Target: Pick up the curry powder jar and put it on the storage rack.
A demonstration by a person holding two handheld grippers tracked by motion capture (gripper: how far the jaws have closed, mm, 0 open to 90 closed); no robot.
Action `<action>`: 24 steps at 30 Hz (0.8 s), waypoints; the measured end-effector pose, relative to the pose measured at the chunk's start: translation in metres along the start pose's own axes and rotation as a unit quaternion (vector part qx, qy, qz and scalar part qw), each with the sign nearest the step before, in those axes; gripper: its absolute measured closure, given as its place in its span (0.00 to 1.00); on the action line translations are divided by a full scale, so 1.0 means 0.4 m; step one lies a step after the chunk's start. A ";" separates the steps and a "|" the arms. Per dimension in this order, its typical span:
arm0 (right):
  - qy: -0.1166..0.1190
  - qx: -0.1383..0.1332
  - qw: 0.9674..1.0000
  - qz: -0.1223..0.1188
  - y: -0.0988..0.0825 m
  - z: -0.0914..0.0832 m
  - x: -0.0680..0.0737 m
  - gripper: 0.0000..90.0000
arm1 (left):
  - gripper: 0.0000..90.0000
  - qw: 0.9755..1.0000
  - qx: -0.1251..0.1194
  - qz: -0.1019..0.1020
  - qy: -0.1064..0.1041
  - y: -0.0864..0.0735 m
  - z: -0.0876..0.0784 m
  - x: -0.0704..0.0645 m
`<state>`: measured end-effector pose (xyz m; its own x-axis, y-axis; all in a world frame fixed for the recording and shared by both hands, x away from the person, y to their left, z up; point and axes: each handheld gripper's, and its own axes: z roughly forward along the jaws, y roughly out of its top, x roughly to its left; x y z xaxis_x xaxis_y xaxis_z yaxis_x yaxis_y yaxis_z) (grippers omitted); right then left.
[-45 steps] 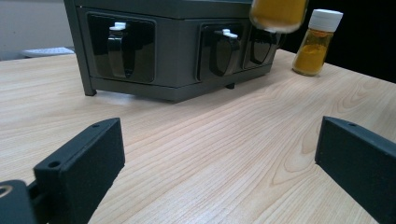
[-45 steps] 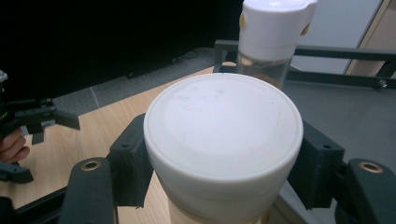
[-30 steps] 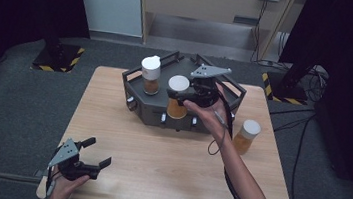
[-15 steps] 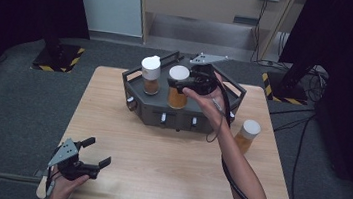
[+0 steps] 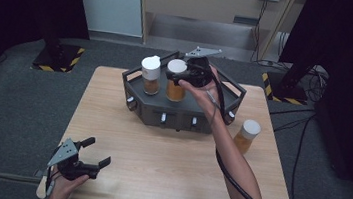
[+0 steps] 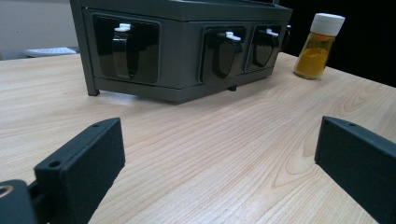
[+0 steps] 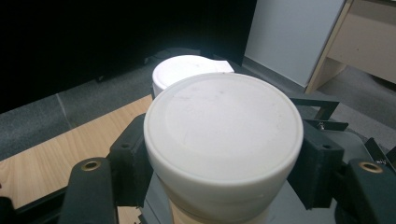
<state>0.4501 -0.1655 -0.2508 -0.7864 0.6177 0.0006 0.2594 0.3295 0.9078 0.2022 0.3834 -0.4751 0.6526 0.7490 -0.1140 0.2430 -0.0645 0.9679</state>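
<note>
- Right now the right gripper (image 5: 183,76) is out over the far middle of the table (image 5: 166,169), its jaws clamped on the white cap of a spice jar (image 5: 176,81) filled with orange-brown powder.
- From the right gripper view, the two black jaws press against either side of that cap (image 7: 223,135), which sits squarely between them.
- The held jar is above the top of the dark grey rack (image 5: 178,110); whether its base touches the rack I cannot tell.
- Just to its left, a second white-capped jar (image 5: 150,74) stands upright on the rack, near the held one but apart from it.
- A third jar (image 5: 246,136) stands alone on the wood to the right of the rack, upright, holding yellow-orange powder.
- The rack's front face shows a row of dark pockets with small white tabs (image 6: 225,35) at the top.
- The left gripper (image 5: 89,153) rests low at the near left corner of the table, well apart from the rack, its jaws spread wide with nothing between them but bare wood.
- A thick black cable (image 5: 236,179) trails along the person's right forearm toward the near edge.
</note>
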 end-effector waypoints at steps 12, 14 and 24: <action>-0.021 0.005 1.000 0.018 -0.019 0.051 -0.017 0.37 | 0.01 1.000 -0.001 -0.003 0.001 -0.001 0.000 0.001; -0.022 0.006 1.000 0.021 -0.022 0.057 -0.022 0.37 | 0.01 1.000 -0.001 -0.003 0.001 -0.001 0.000 0.001; -0.033 0.010 0.999 0.023 -0.026 0.078 -0.029 0.37 | 0.01 1.000 -0.001 -0.003 0.001 -0.001 -0.001 0.001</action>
<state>0.4737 -0.1538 -0.2734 -0.7349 0.6780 0.0143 0.3062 0.3129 0.8991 0.2021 0.3840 -0.4755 0.6497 0.7507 -0.1197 0.2453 -0.0581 0.9677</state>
